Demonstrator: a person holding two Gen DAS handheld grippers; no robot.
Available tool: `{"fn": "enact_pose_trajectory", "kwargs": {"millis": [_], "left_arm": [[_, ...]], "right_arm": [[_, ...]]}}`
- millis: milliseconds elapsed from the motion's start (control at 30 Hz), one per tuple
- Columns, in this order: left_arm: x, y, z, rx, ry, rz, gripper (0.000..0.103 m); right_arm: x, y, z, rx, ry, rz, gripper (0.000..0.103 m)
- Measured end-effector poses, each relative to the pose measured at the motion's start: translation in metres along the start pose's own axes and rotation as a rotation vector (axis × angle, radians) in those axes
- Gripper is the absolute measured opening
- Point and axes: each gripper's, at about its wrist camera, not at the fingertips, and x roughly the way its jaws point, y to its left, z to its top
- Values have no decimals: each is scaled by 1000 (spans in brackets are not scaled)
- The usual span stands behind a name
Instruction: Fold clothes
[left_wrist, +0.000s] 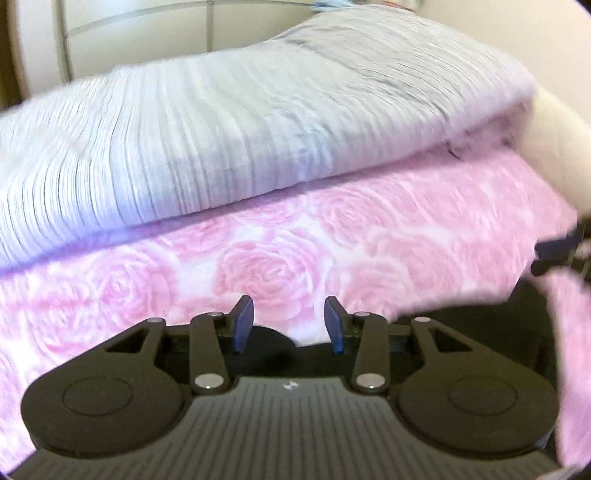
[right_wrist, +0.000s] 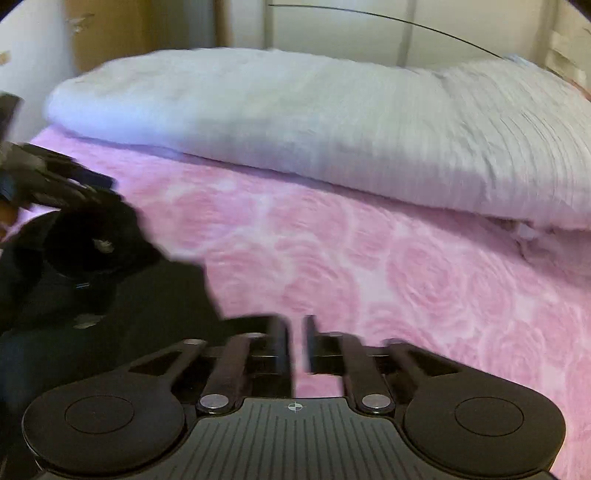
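Stage: the folding is looking early, judged from the lie of the cloth; the black garment (right_wrist: 110, 280) is lying bunched and unfolded on the pink sheet (right_wrist: 369, 258).
Done: no finished fold is showing in either view.
Left: spreading the garment flat, folding it, and setting it down (all of this is judgement, not something seen).
Garment, place: in the right wrist view it is filling the area from 8 to 10 o'clock, reaching in to just beside the near jaw; in the left wrist view a dark strip of it is showing at about 4 o'clock.
Left gripper (left_wrist: 289, 325): its jaws are standing apart with only pink sheet showing between the blue pads (left_wrist: 243, 325); nothing is being gripped.
Right gripper (right_wrist: 295, 343): its jaws are standing a narrow gap apart, blurred, with pink sheet showing through the gap; no cloth is visible between them.
Other gripper seen: the left one is appearing at 9 o'clock in the right wrist view, over the garment (whether it is touching the cloth cannot be told).
Quilt (left_wrist: 240, 122): a folded grey-white ribbed one is lying across 12 o'clock, resting on the sheet.
Count: garments, one; grippers, two; quilts, one; sheets, one.
Blur: both views are smearing, so fine detail is uncertain.
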Motion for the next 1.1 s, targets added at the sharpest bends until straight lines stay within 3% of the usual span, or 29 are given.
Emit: {"fn": "enact_pose_trajectory", "kwargs": {"millis": [67,200,333,433,500,633,700,767,800,833,867,900,933,1100], "left_arm": [[-16,13,-9,-25,-12,9,42],[-61,58,-46,-90,7,104,63],[-91,116,-103,-210,127,244,63],[-94,130,-131,-247,169,242,63],[-83,126,-135,-210,172,216,63],[-37,114,-129,-34,177,198,64],[-11,116,-130,22,233,208,63],[5,123,-135,34,264,202,61],[6,125,-137,22,255,180,51],[4,127,-138,7,244,155,34],[3,129,-140,-8,234,131,27],[0,130,-141,-8,221,127,8],[-5,131,-141,-5,207,133,2],[-44,164,-136,-117,117,106,3]], "right_arm": [[-5,-1,-8,71,-26,-41,45],[-18,6,-35,155,-23,-29,50],[-17,37,-50,76,16,50,54],[0,65,-51,10,43,103,60],[21,84,-40,-45,47,115,65],[59,115,-18,-173,50,106,71],[77,126,-8,-246,49,85,72],[86,136,0,-309,31,64,72],[90,141,3,-335,19,54,72],[93,146,6,-357,5,55,73],[98,150,8,-370,-2,68,74],[106,154,10,-377,4,93,75],[116,158,10,-383,26,121,75],[166,169,6,-435,150,159,76]]}}
